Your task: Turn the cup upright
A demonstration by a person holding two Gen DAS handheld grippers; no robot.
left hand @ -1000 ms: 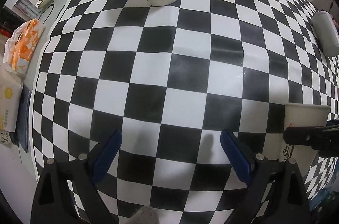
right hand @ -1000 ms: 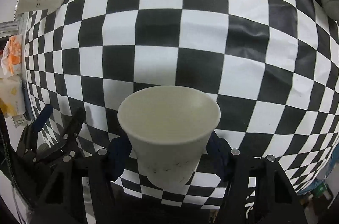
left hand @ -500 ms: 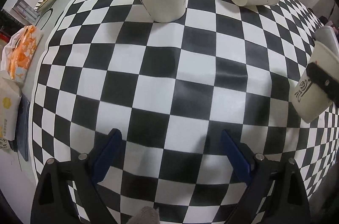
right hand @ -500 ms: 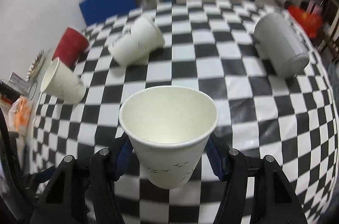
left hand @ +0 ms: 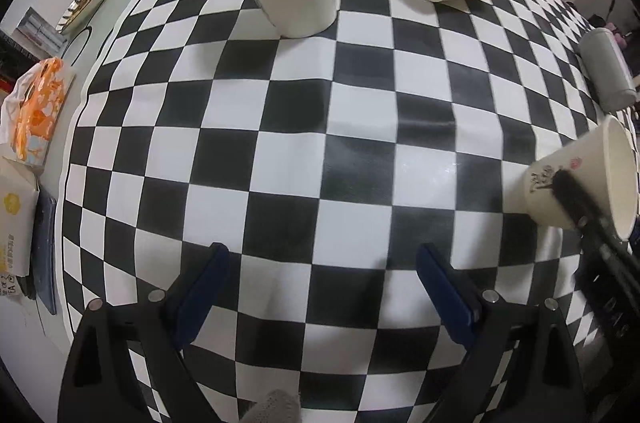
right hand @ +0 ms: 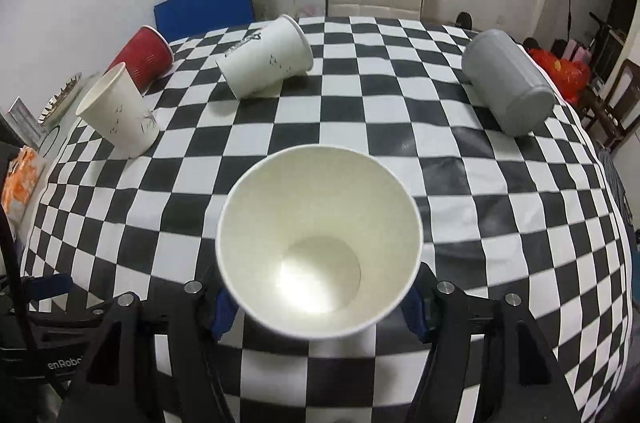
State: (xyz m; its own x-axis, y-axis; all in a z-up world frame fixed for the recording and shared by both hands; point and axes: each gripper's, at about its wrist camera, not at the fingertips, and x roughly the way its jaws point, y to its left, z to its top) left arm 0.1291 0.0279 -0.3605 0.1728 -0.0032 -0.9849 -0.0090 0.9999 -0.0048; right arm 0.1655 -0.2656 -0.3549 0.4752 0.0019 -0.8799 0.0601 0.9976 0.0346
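My right gripper (right hand: 318,303) is shut on a white paper cup (right hand: 319,243). I look into its open mouth and see its bottom. In the left wrist view the same cup (left hand: 580,179) is at the right edge, tilted, its base near the checkered tablecloth (left hand: 320,143), with a black finger (left hand: 576,199) across it. My left gripper (left hand: 320,287) is open and empty, low over the cloth at the near side.
A white cup (right hand: 116,111) stands upright at the left. A red cup (right hand: 142,57), a white printed cup (right hand: 266,57) and a grey cup (right hand: 508,81) lie on their sides. Packets (left hand: 32,111) lie off the table's left edge.
My right gripper has rotated the held cup from pointing down at the table toward level, so the far cups and wall came into view. The left gripper stayed open and nearly still.
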